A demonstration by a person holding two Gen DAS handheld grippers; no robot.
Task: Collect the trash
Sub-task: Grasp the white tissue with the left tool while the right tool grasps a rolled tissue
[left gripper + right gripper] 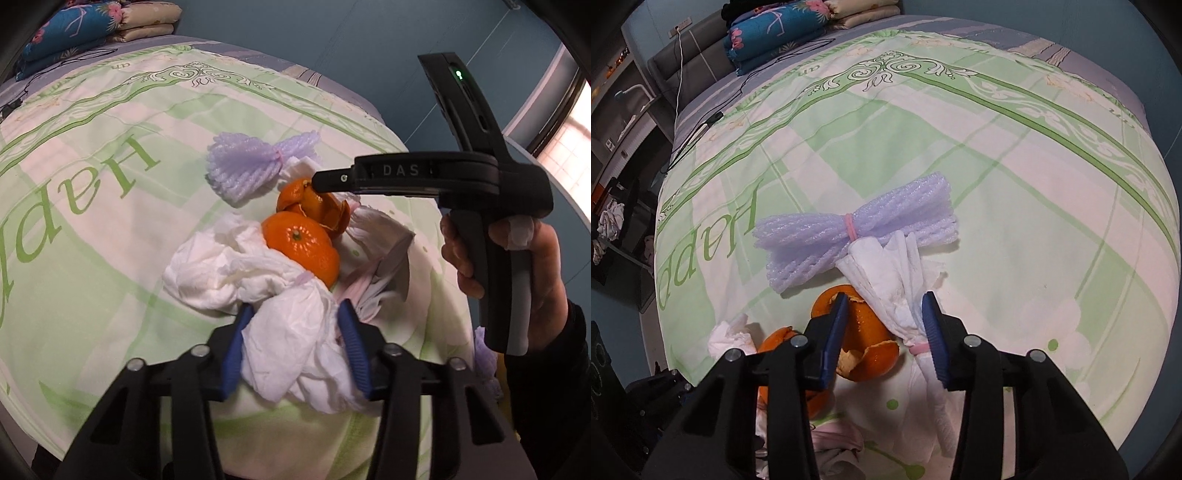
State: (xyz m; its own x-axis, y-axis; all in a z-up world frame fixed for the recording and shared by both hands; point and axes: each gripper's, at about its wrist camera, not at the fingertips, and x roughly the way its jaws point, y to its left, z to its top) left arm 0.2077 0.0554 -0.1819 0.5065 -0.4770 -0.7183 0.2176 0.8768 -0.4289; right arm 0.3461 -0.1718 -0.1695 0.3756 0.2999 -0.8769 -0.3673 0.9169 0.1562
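Note:
On the green and white bedspread (92, 221) lies a heap of trash. My left gripper (295, 310) is shut on a crumpled white tissue (291, 343) that fills the gap between its blue pads. Just beyond it sit a whole orange (301, 243) and curled orange peel (314, 206). My right gripper (885, 299) comes down from the right (325, 181). It is shut on the orange peel (871, 332) and a white tissue bundle (886, 280) tied with a pink band. A purple foam net (849, 225), also tied in pink, lies behind them, untouched.
A person's hand (535, 266) grips the right gripper's handle. Folded quilts (783, 33) and a black cable (746, 81) lie at the far end of the bed. More tissue (731, 339) and a pinkish cloth (834, 439) lie near the bed's front edge.

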